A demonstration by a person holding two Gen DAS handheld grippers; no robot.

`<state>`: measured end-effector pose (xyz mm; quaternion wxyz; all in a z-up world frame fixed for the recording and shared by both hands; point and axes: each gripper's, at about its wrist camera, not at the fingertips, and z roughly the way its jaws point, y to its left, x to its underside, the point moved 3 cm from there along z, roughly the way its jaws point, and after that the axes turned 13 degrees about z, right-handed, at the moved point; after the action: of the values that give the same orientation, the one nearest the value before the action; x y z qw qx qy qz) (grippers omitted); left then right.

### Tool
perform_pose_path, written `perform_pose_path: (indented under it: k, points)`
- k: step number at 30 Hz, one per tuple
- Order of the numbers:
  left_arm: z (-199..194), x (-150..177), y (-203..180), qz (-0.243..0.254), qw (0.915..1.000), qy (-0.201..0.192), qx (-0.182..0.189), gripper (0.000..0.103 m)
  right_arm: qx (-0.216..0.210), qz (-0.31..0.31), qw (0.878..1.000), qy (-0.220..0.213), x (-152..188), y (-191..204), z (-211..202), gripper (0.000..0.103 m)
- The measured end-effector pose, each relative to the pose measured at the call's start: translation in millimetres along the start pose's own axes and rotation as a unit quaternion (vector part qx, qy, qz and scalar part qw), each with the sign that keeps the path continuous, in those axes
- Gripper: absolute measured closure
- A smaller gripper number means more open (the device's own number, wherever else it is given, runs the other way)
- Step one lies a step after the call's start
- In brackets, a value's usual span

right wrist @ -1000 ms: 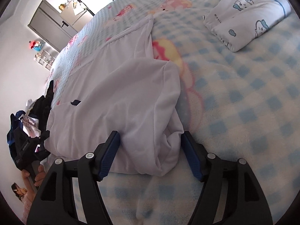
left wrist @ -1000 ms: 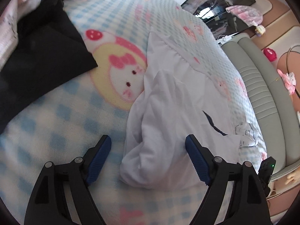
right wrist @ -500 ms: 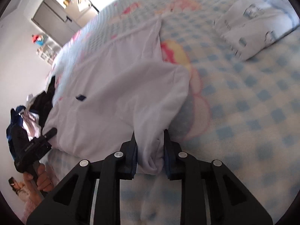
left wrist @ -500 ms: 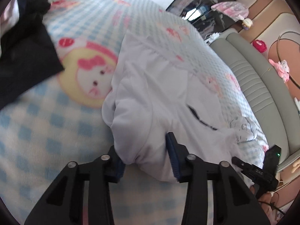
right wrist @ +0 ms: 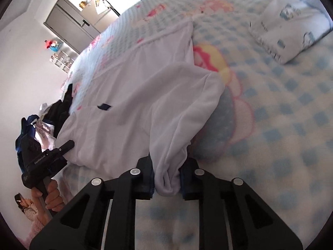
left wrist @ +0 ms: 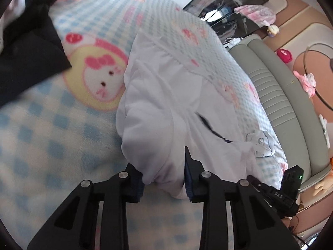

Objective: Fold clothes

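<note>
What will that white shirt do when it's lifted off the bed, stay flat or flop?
Probably flop: the white shirt already sags in soft folds where the right hand-held gripper pinches it. It looks thin and light, so the left hand-held gripper should raise its bunched edge easily. The middle will likely droop between both grips and drag on the fleecy blanket.

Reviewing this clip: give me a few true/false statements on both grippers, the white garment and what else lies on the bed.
1. The left gripper is shut on the white garment. True.
2. The right gripper is open above the blanket. False: it is shut on the garment's edge.
3. A dark garment lies on the bed. True.
4. The pillow lies on the white garment. False: it lies apart on the blanket.
</note>
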<state>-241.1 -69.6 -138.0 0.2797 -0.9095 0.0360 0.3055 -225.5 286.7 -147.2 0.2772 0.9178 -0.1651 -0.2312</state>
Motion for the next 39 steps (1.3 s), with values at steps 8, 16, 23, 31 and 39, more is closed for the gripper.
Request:
perform_pose_path:
  k: [8,16,23,31,39]
  points:
    - [-70.1,9.5,-31.8,0.035,0.9993,-0.012,0.006,0.072,-0.025,-0.017,0.999,-0.012,29.1,16.5,-60.8,0.088]
    - [-93.4,73.8,-24.6,0.018,0.9994,0.027,-0.007,0.072,-0.002,-0.002,0.999,0.034,88.4,-14.7,-73.7,0.088]
    - [-86.7,98.2,-8.7,-0.005,0.9992,0.039,-0.012,0.07,0.022,0.003,0.999,0.04,108.1,-31.4,-77.0,0.085]
    - [-93.7,104.2,-2.0,-0.006,0.9989,0.037,-0.028,0.064,0.076,-0.026,0.997,0.023,114.3,-38.6,-84.1,0.083]
    - [-127.2,103.3,14.5,-0.019,0.997,0.011,-0.075,0.053,0.059,0.01,0.998,0.014,104.7,-48.4,-98.1,0.076]
